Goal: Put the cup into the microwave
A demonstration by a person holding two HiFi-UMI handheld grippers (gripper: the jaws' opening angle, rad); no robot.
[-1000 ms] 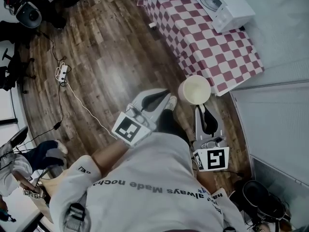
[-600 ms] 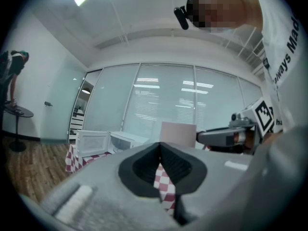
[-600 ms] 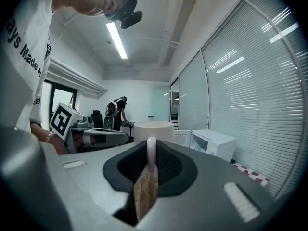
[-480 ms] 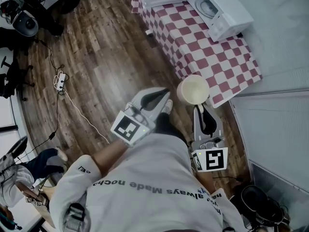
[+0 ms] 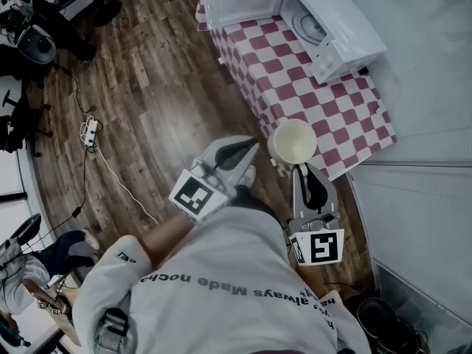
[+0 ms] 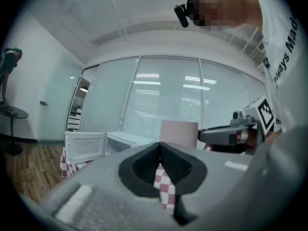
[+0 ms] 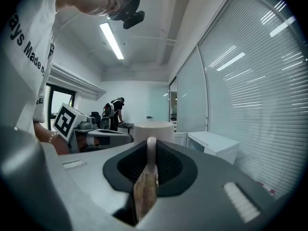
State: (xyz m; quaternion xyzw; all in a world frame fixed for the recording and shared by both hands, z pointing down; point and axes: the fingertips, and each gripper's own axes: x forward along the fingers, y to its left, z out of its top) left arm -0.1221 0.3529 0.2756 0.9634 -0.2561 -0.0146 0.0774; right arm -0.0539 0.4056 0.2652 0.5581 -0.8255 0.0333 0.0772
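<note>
A cream cup [image 5: 293,141] hangs upright in the air beside the near corner of the red-checked table [image 5: 295,87]. My right gripper [image 5: 301,169] is shut on the cup's white handle [image 7: 151,150], with the cup body [image 7: 153,130] just beyond the jaws. My left gripper [image 5: 251,144] is shut with nothing in it, level with the cup and to its left; the cup [image 6: 178,133] shows past its tips [image 6: 160,148]. The white microwave [image 5: 324,21] stands at the table's far end with its door [image 5: 240,4] swung wide open.
A power strip [image 5: 91,131] with a cable lies on the wood floor at left. Glass walls with blinds [image 5: 420,87] run along the right. Chairs and gear [image 5: 29,35] sit far left, and another person [image 5: 29,264] at lower left. Dark objects [image 5: 387,323] lie lower right.
The table and microwave have come further into view, with the open door now visible. Both grippers and the cup keep their places relative to the body.
</note>
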